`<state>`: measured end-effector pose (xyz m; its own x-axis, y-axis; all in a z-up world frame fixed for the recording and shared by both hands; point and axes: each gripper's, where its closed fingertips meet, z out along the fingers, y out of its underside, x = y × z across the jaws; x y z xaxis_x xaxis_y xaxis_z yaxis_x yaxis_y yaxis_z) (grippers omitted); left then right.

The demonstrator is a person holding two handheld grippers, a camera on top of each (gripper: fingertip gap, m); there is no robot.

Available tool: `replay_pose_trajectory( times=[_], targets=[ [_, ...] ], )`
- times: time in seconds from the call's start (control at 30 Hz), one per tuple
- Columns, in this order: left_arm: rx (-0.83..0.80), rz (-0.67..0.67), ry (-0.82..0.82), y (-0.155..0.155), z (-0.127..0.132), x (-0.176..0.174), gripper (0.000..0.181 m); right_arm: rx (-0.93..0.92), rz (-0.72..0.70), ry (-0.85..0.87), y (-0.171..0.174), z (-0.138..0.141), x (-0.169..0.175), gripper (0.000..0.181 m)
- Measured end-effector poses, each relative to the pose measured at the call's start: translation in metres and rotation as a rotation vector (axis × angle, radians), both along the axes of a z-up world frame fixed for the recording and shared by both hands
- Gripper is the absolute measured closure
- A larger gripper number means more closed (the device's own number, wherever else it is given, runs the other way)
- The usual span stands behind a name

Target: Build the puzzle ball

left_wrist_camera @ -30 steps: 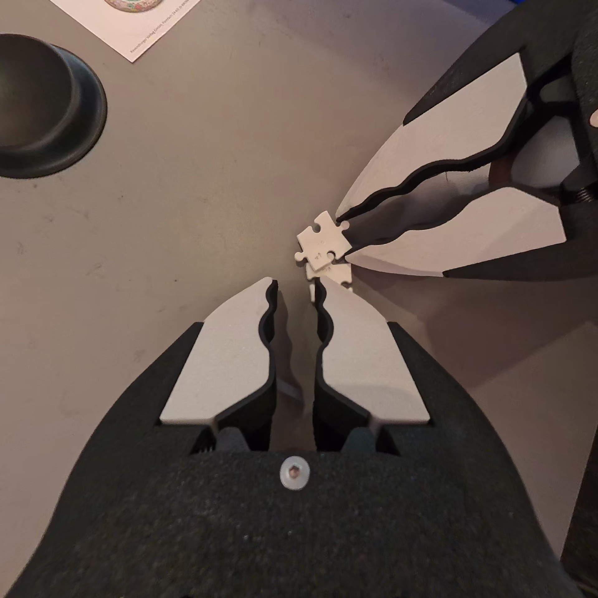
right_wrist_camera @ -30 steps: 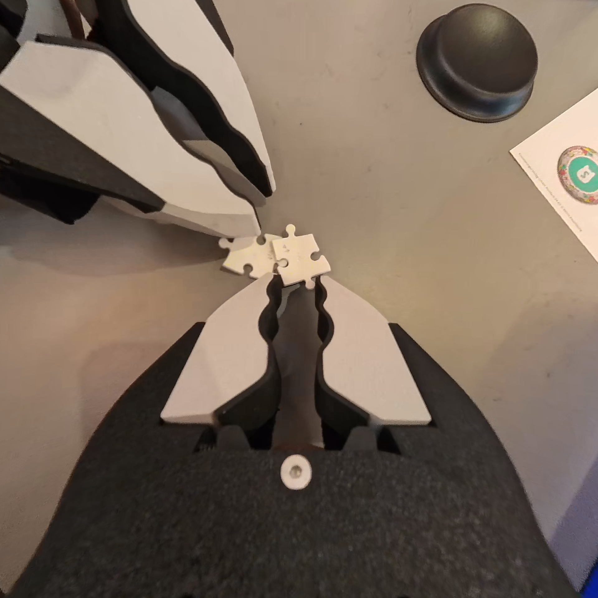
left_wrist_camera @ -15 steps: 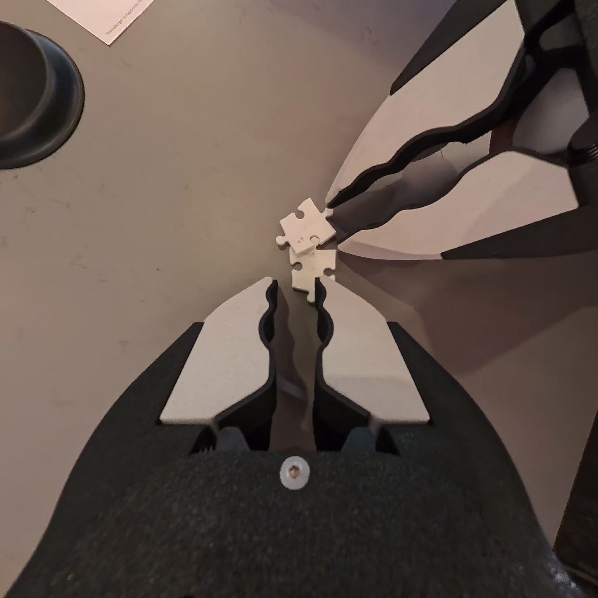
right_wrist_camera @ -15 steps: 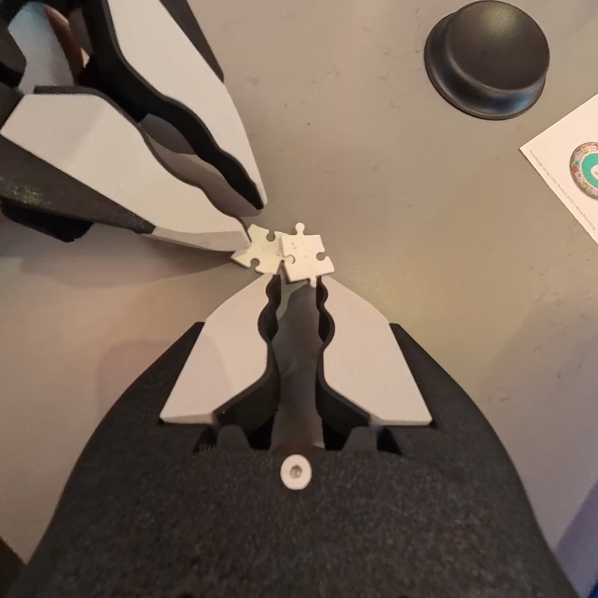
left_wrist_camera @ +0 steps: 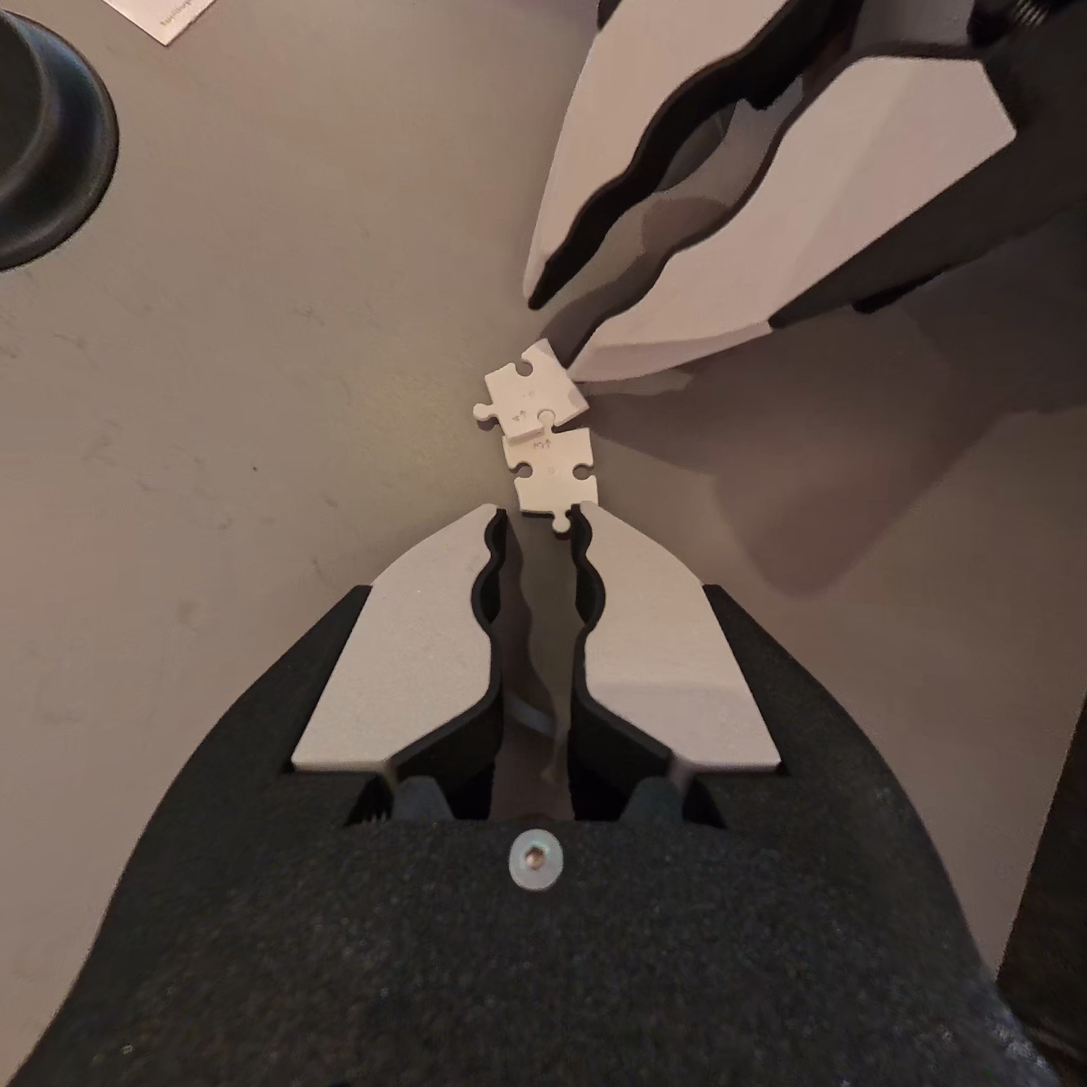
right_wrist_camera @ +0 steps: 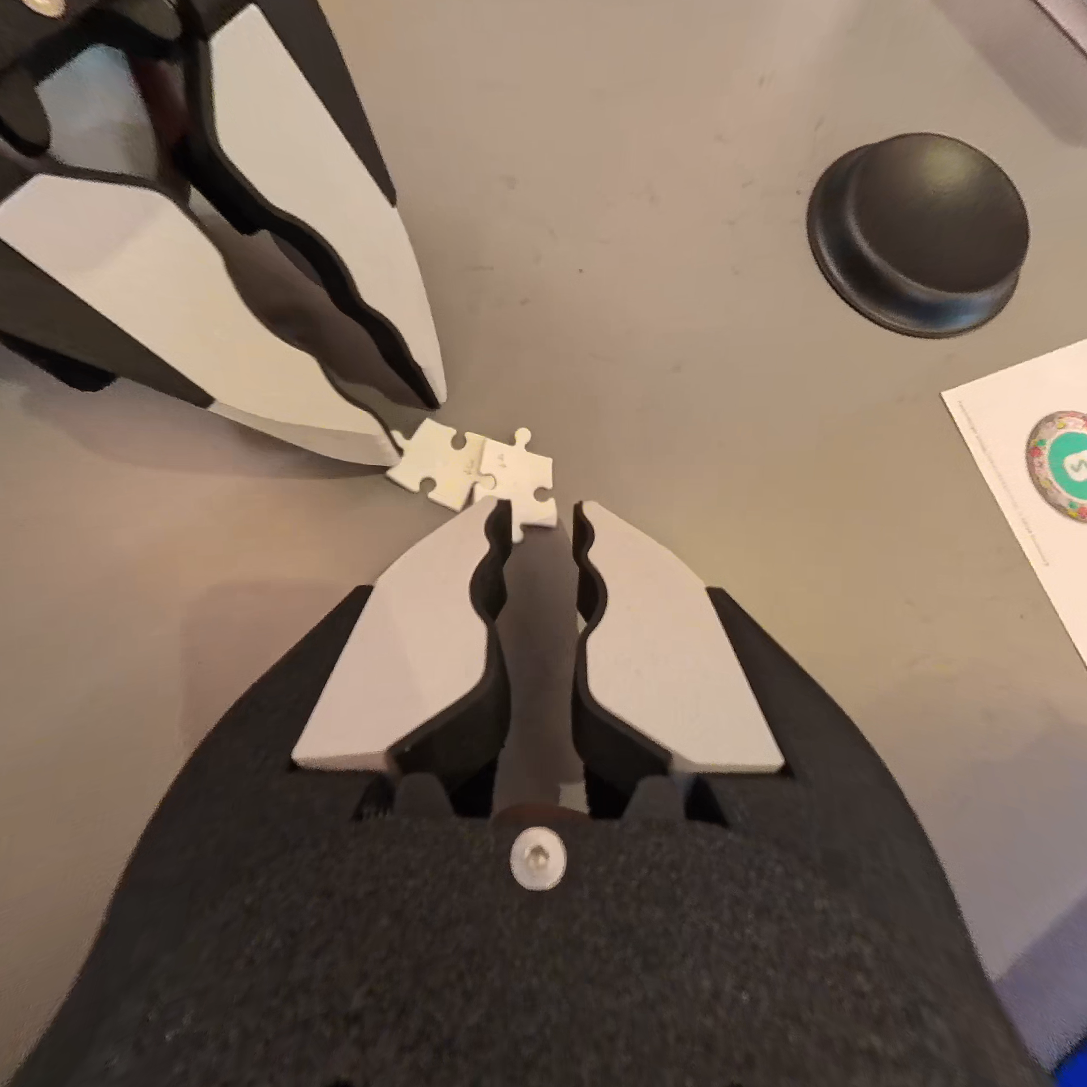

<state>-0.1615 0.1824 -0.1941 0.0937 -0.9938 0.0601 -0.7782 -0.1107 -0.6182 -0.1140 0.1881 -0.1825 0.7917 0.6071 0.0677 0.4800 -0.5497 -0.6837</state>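
Although two white pieces already overlap at one edge on the grey table (left_wrist_camera: 294, 412), we judge the build to be at its very start. The near piece (left_wrist_camera: 556, 473) lies just ahead of our left gripper (left_wrist_camera: 536, 520); its tab sits between the tips. The far piece (left_wrist_camera: 532, 397) rests partly on top of the near one, and their seam does not look seated flat.

Our left jaws stand at a narrow gap; from these views we cannot tell whether they pinch the near piece or merely flank its tab. Our right gripper (right_wrist_camera: 536, 517) also shows a narrow gap. The far piece touches its left tip, with clear space to the other tip, so we read it as holding nothing.

The black dome (right_wrist_camera: 917, 235) stands well apart from the pieces, bare of any piece. A printed card (right_wrist_camera: 1023, 482) lies beside it.

Done: two pieces brought together. Left: press the joint home, then add every further piece; none of these is in view.
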Motion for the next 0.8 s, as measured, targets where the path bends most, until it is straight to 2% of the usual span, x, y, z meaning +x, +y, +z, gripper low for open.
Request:
replay_pose_trajectory(
  times=[0.2, 0.57, 0.8],
  targets=[
    [0.002, 0.001, 0.002, 0.002, 0.0, 0.001, 0.161, -0.013, 0.008, -0.029, -0.001, -0.01, -0.004, 0.165],
    [0.009, -0.006, 0.007, 0.002, 0.0, 0.002, 0.161, -0.043, -0.003, -0.068, -0.009, -0.012, -0.011, 0.169],
    [0.012, -0.008, 0.009, 0.001, 0.001, 0.002, 0.161, -0.054, -0.023, -0.031, -0.007, -0.004, -0.015, 0.17]
  ],
)
